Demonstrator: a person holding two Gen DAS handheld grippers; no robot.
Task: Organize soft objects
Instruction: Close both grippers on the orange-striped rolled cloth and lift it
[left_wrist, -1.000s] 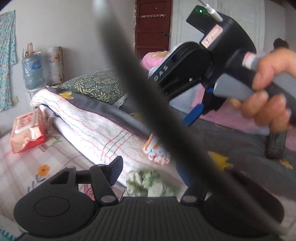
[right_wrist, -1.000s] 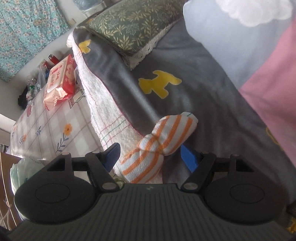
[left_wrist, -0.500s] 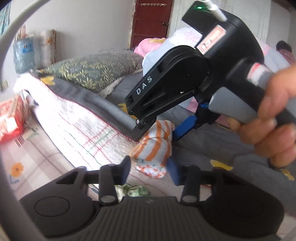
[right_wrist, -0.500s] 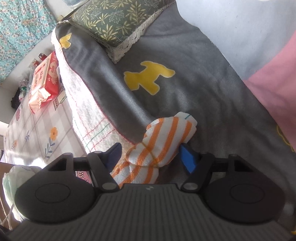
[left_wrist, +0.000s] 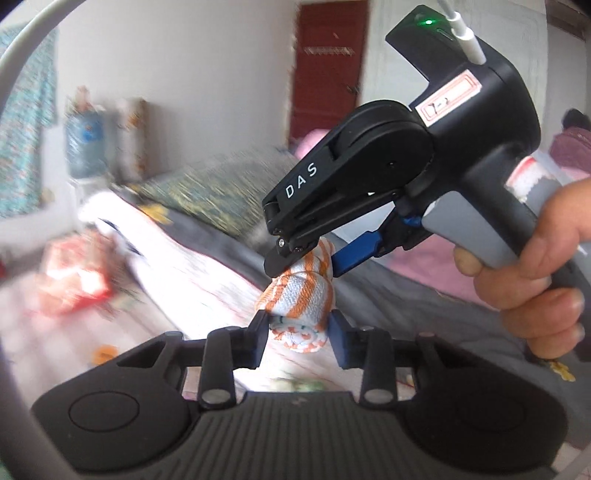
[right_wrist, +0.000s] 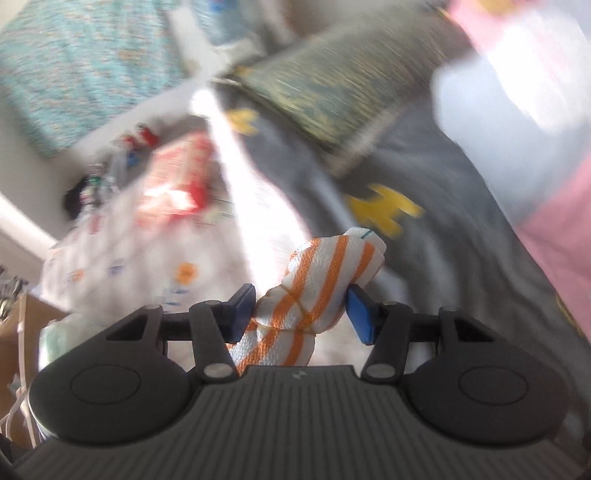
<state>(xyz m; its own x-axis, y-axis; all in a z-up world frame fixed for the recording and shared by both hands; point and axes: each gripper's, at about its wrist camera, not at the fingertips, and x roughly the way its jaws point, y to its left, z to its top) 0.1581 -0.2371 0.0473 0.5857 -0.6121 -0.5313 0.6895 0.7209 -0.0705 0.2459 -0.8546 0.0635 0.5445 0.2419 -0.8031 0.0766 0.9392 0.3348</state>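
Both claws have just been closing on the orange-striped cloth roll (left_wrist: 301, 295): the left claw (left_wrist: 297, 334) pinches its near end and the right claw (right_wrist: 301, 308) its middle, lifting it off the bed (right_wrist: 443, 236). Pickup looks done; placing it remains. Its long axis runs away from the left claw, toward the right one.

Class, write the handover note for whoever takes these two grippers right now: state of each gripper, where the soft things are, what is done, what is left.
Left gripper: jaws have just been closing, pads now on the lower end of the orange-striped cloth roll.
Right gripper: also just closing, gripping the same roll's upper part.
Roll: held by both, above the grey blanket; whether it is clear of it I cannot tell.
Done: roll grasped.
Left: place it. Destination not visible.
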